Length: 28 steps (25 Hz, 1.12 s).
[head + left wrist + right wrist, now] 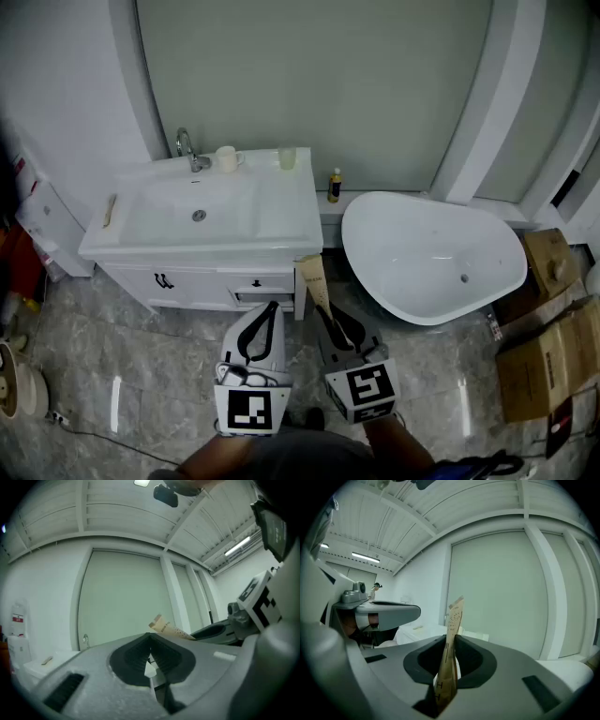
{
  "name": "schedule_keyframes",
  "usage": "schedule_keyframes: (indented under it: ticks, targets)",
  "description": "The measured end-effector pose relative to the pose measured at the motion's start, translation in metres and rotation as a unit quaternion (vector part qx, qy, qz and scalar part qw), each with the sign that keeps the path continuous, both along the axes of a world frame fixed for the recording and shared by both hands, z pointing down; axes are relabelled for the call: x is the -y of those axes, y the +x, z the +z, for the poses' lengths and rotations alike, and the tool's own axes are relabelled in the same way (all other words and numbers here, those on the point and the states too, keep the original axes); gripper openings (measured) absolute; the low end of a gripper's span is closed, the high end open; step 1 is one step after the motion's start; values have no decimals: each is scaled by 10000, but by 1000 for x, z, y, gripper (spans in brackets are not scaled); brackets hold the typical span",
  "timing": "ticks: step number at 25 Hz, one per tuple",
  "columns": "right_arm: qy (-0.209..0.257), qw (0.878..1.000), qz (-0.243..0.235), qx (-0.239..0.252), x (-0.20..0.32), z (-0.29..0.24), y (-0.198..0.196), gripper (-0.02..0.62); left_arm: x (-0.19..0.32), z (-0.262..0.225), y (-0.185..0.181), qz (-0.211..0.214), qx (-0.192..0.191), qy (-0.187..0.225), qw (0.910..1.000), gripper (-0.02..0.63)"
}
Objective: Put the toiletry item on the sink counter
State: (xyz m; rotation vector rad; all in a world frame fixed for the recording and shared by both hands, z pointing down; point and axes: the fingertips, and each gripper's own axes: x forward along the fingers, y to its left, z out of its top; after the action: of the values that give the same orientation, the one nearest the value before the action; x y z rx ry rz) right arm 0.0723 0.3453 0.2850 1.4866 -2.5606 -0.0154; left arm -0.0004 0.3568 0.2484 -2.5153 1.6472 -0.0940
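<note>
Right gripper view best shows right gripper (pixel 450 638) pinching the tan tube (pixel 453 616); left gripper (pixel 150 638) closed, empty.

The white sink counter (pixel 281 211) has a tap (pixel 187 148), a white mug (pixel 226 158) and a pale cup (pixel 287 157) standing along its back edge. A small flat thing (pixel 110 210) lies on its left edge. The grey floor (pixel 112 356) holds a white bathtub (pixel 431 258) and brown boxes (pixel 548 361).

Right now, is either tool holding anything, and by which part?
The right gripper holds a tan toiletry tube, fingers shut on its lower part, crimped end sticking out. The left gripper holds nothing.
</note>
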Motion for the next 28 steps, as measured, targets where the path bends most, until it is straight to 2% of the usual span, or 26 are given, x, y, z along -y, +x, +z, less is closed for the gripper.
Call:
schedule_keyframes:
  ticks: [8,17,22,28]
  targets:
    - [16,9999,-65,123,2,-2,10,58,2,3,15,-37,27,-26,10000,11]
    - [-91,9996,-226,137,5,3,36,60,8,6,31,-309,-49,-52,9995,11]
    - [-145,9996,-225,82,18,10,46,60,19,13,28,-490,-20,-93,9988,11]
    - [-250,9991,-340,84,49,24,35,58,48,31,16,-622,-91,-287,9976,11]
